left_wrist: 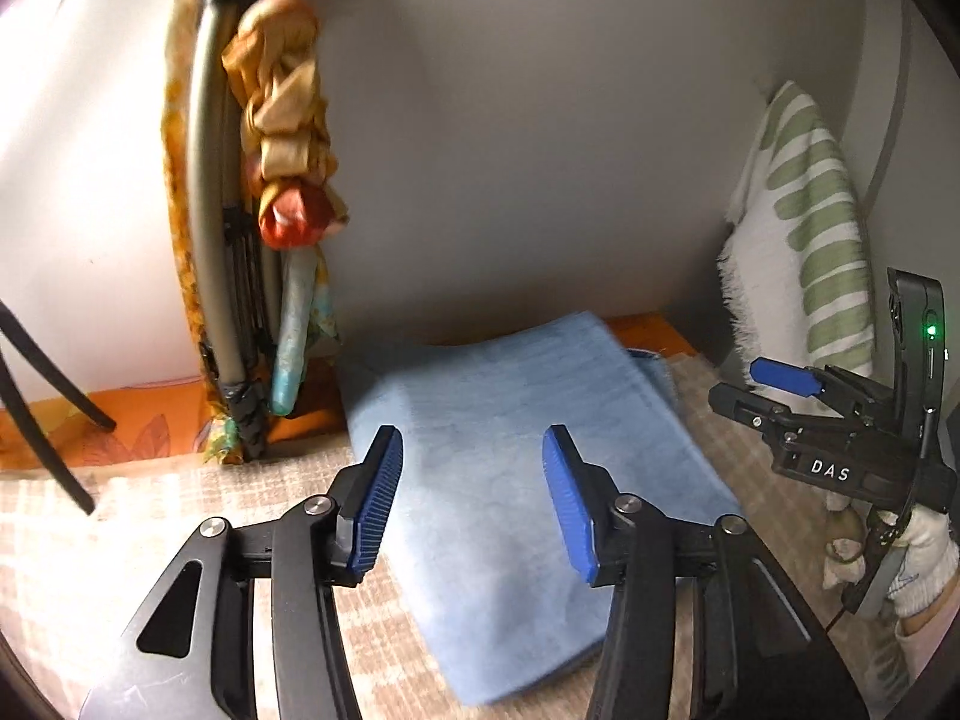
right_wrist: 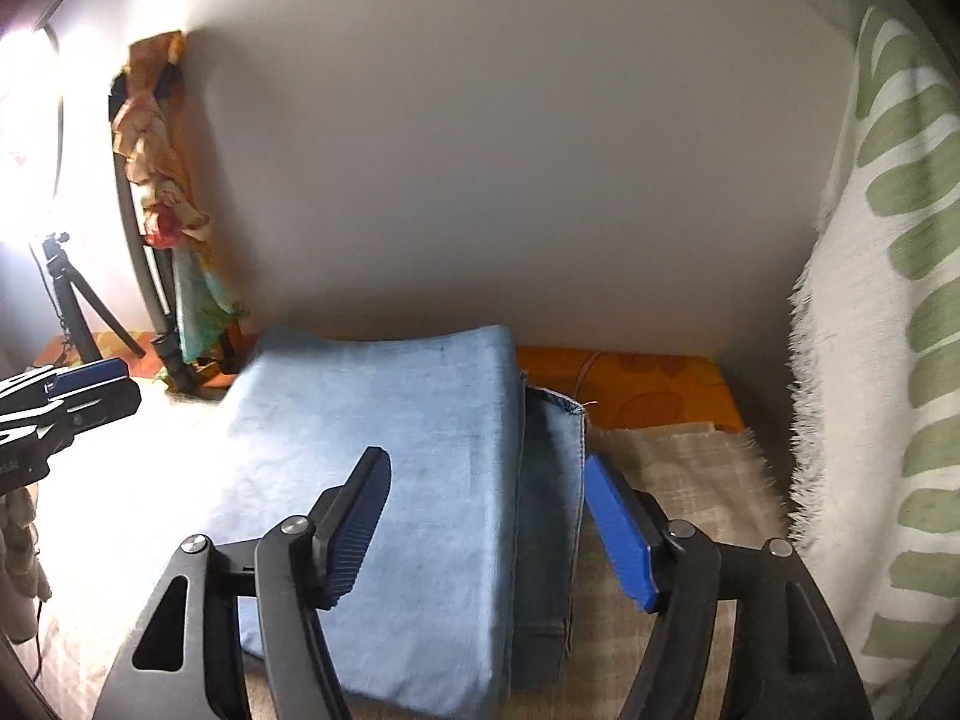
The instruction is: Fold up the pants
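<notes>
Left wrist view: the left claw is partly open and holds nothing. The folded blue pants lie flat just under and ahead of it. The right claw is wide open over the same pants, holding nothing. A striped towel hangs to its right.

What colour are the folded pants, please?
Light blue pants, clearest in the right wrist view.

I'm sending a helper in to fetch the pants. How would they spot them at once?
Look at the grey wall, then down to the checked beige cloth at its foot. The pants lie folded there: a plain light-blue denim slab, unlike the green-striped white towel hanging beside it.
</notes>
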`<state>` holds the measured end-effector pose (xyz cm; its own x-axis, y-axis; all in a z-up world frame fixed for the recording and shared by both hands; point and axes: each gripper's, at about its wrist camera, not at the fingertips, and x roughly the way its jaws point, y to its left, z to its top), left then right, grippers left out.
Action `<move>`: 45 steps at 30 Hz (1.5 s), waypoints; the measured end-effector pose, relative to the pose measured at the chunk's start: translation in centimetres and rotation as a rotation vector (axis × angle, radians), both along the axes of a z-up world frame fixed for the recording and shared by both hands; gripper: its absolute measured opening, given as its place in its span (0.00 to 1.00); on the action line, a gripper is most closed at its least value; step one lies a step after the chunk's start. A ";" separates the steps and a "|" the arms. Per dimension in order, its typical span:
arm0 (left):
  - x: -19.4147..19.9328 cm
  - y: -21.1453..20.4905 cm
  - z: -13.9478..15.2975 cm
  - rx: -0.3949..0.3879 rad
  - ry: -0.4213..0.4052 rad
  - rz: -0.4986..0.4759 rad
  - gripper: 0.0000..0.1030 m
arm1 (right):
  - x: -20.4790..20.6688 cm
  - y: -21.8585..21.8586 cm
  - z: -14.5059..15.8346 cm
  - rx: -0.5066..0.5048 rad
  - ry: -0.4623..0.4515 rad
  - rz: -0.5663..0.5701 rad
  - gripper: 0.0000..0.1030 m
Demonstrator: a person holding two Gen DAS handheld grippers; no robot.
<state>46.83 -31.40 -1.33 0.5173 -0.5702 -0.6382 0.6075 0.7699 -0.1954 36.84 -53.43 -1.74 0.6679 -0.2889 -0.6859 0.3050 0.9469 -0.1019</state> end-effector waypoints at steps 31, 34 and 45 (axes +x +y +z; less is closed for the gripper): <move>-20.0 11.9 5.4 -0.019 -0.159 0.004 0.77 | -18.4 16.9 4.2 -0.040 -0.139 0.014 0.99; -21.2 13.0 5.3 -0.023 -0.159 0.016 0.78 | -19.4 18.3 3.7 -0.065 -0.140 0.014 1.00; -24.1 15.4 4.1 -0.003 -0.166 0.080 0.79 | -22.1 22.4 2.1 -0.120 -0.100 0.032 1.00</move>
<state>22.72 -15.99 2.79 0.6587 -0.5251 -0.5389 0.5688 0.8163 -0.1001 14.76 -31.01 0.41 0.7413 -0.3423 -0.5773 0.2887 0.9392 -0.1860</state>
